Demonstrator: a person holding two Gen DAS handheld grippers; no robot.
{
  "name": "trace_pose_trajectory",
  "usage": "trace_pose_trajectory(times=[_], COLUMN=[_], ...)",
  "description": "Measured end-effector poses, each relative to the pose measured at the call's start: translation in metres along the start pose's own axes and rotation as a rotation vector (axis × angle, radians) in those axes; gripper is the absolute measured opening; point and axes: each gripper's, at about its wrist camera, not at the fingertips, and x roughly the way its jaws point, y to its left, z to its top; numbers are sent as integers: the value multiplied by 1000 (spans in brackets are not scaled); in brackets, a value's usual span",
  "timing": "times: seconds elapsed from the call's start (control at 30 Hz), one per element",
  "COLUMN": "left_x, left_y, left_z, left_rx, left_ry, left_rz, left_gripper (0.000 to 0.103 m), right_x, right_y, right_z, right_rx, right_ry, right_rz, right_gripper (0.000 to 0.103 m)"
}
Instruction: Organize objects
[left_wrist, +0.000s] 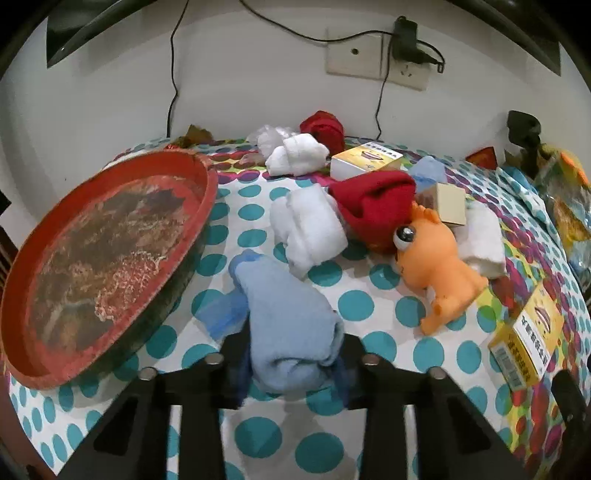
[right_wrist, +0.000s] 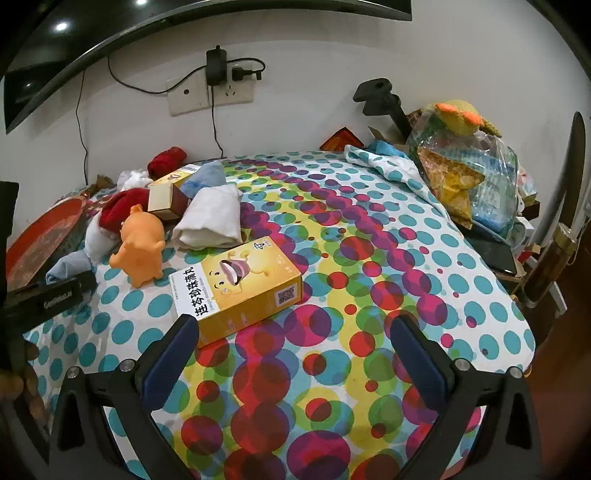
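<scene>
My left gripper is shut on a light blue rolled sock, which rests on the dotted tablecloth beside the round red tray at the left. Beyond it lie a white sock roll, a red sock, an orange toy pig and a small beige box. My right gripper is open and empty above the cloth. A yellow medicine box lies just beyond its left finger. The left gripper shows at that view's left edge.
More socks, white and red, and a second yellow box lie near the back wall. A folded white cloth lies mid-table. Plastic bags with a knitted toy crowd the right edge. Cables hang from a wall socket.
</scene>
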Motion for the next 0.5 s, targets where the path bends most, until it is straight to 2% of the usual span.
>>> trace_pose_trajectory(times=[0.1, 0.4, 0.5], left_x=[-7, -37, -48], left_y=[4, 20, 32], left_z=[-1, 13, 24], left_rx=[1, -25, -48], left_ry=[1, -61, -96], left_rz=[-22, -41, -21], left_gripper=[27, 26, 26], right_x=[2, 3, 3], right_y=[2, 1, -2], right_z=[-3, -6, -5], right_rx=[-10, -4, -2], right_ry=[8, 14, 16], right_rz=[-6, -6, -2], right_gripper=[103, 103, 103])
